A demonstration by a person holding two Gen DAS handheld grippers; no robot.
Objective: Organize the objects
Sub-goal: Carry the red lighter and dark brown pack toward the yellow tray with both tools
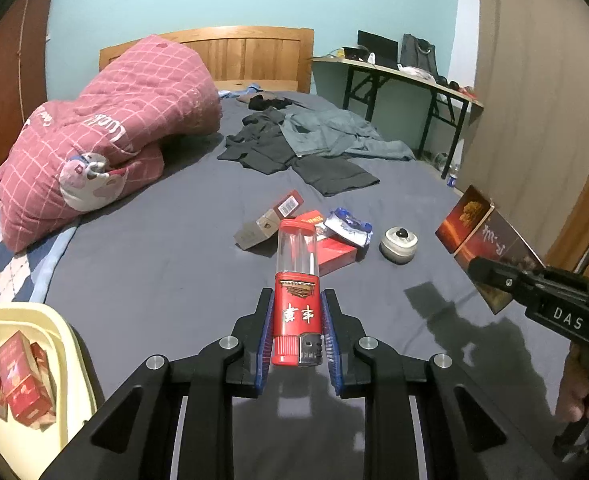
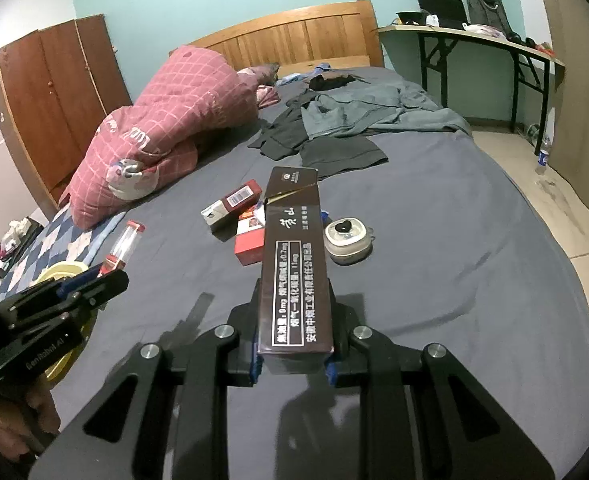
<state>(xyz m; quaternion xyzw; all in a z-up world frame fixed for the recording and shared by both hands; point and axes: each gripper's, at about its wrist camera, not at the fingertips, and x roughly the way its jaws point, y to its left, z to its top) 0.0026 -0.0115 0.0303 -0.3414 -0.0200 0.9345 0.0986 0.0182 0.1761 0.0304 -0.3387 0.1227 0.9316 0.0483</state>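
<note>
My left gripper (image 1: 297, 300) is shut on a red lighter (image 1: 297, 312) with a clear upper half, held above the grey bed sheet (image 1: 154, 272). My right gripper (image 2: 294, 292) is shut on a long dark brown carton (image 2: 294, 264), also lifted off the bed. The left wrist view shows that carton (image 1: 478, 232) at the right. In the right wrist view the lighter (image 2: 124, 246) and the left gripper (image 2: 90, 280) appear at the left. On the sheet beyond lie a brown pack (image 1: 268, 220), a red pack (image 1: 330, 252), a blue-white wrapper (image 1: 348, 226) and a small round tin (image 1: 398, 242).
A cream basket (image 1: 60, 344) with red boxes stands at the bed's near left. A pink checked quilt (image 1: 94, 144) is heaped on the left, dark clothes (image 1: 302, 140) lie further up. A folding desk (image 1: 406, 76) and a wardrobe (image 2: 50, 96) stand beside the bed. A hand (image 1: 582, 396) grips the right handle.
</note>
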